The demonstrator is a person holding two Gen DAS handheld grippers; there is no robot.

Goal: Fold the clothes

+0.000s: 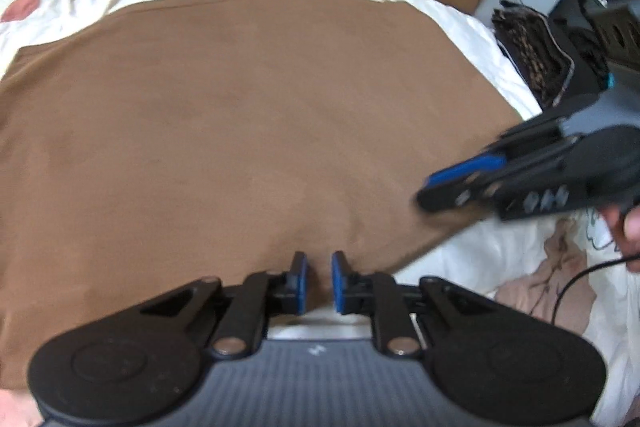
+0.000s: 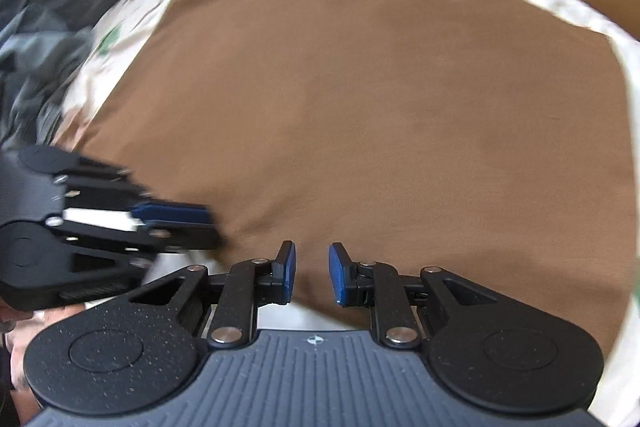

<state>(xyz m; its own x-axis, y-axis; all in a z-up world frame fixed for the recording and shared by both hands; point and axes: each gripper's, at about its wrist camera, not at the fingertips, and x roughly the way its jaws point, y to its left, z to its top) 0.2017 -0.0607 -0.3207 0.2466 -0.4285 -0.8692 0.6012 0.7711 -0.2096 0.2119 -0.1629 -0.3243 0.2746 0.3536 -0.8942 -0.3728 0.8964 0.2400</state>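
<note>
A brown garment (image 1: 240,115) is spread flat on the bed (image 1: 460,23), ahead of both tools. The left tool (image 1: 319,277) is narrowly parted over its near edge; the right tool (image 2: 312,273) likewise, nothing gripped.

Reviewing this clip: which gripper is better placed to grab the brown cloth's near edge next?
Left, probably. The left gripper already has its open jaws straddling the near edge of the brown cloth. The right gripper is open too, but blurred.
</note>
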